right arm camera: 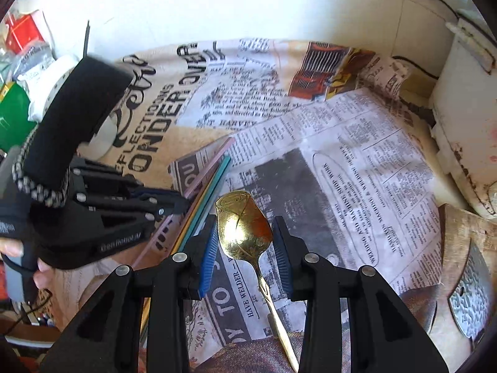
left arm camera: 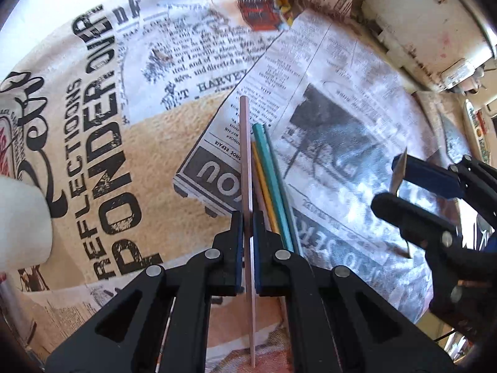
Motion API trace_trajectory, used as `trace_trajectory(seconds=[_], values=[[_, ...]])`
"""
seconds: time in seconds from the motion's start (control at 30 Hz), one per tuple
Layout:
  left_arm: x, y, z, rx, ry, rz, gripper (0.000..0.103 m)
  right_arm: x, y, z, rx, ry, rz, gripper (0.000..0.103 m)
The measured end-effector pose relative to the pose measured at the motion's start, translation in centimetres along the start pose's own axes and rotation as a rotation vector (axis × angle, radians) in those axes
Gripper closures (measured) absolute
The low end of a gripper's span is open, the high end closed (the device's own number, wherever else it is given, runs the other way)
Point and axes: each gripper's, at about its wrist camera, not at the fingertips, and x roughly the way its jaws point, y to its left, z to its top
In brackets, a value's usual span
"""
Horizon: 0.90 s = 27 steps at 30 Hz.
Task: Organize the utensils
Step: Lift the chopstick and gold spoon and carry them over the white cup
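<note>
In the left wrist view my left gripper (left arm camera: 248,217) is shut on a pink chopstick (left arm camera: 245,155) that points away over the newspaper-print cloth (left arm camera: 102,161). A teal chopstick (left arm camera: 273,186) and a yellow one (left arm camera: 262,180) lie just to its right. My right gripper (left arm camera: 394,189) is at the right of that view with a thin metal edge between its fingers. In the right wrist view my right gripper (right arm camera: 245,233) is open around the bowl of a gold spoon (right arm camera: 242,223), whose handle runs back under it. The chopsticks (right arm camera: 214,168) lie to the left beside my left gripper (right arm camera: 181,205).
A white appliance (right arm camera: 466,108) stands at the right, with a wooden board (right arm camera: 459,227) and metal lid (right arm camera: 472,298) near it. A white cup (left arm camera: 18,223) is at the left. Boxes and a green packet (right arm camera: 12,115) clutter the far left.
</note>
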Motion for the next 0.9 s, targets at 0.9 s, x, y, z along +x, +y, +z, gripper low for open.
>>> trace_trajectory(seconds=[0.9], values=[[-19.0,4.4,-6.4,-0.196,-0.547,0.147,0.099,-9.2,6.2,4.7,-0.028,-0.271,0.053,0.072]])
